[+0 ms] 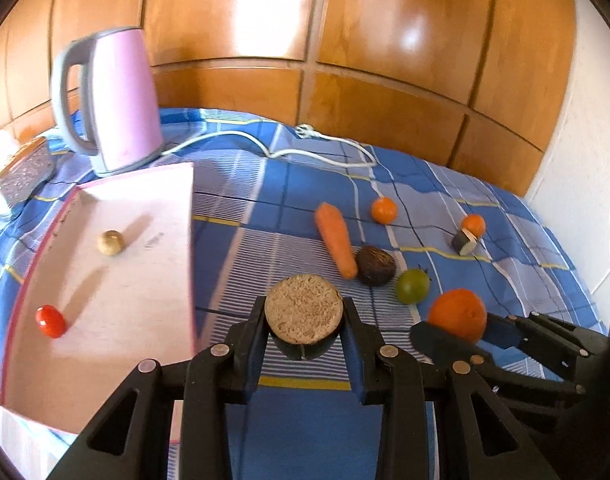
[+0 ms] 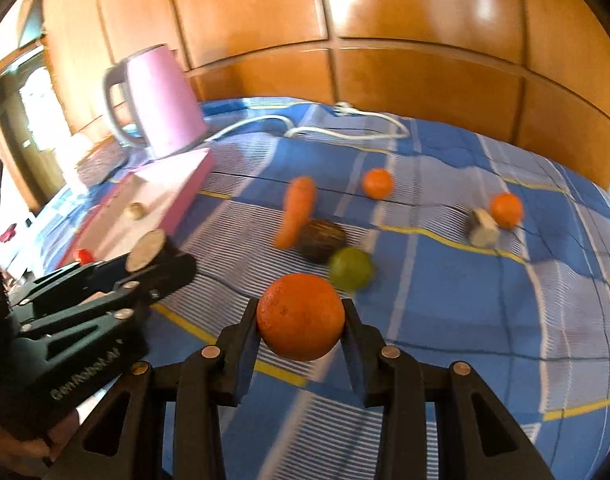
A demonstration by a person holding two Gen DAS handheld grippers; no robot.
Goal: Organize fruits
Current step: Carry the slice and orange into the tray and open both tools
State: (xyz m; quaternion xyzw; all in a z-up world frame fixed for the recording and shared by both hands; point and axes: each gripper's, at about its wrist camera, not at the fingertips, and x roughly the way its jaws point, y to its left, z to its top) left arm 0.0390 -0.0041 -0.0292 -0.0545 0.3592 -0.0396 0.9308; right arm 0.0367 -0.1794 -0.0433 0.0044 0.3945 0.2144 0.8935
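Observation:
My left gripper (image 1: 304, 322) is shut on a dark-skinned round slice (image 1: 304, 312) with a pale cut face, held above the blue checked cloth. My right gripper (image 2: 301, 322) is shut on a big orange (image 2: 301, 316), also lifted off the cloth. In the left wrist view that orange (image 1: 459, 314) shows to the right; in the right wrist view the slice (image 2: 147, 255) shows to the left. A pink tray (image 1: 153, 216) lies at the left with a red tomato (image 1: 50, 321) and a small tan ball (image 1: 111, 243) in it.
On the cloth lie a carrot (image 1: 335, 239), a dark brown fruit (image 1: 375, 265), a green tomato (image 1: 413, 286), two small oranges (image 1: 383, 210) (image 1: 473, 225) and another cut slice (image 1: 464, 241). A pink kettle (image 1: 117, 100) with its white cord (image 1: 321, 148) stands behind the tray, a wooden wall beyond.

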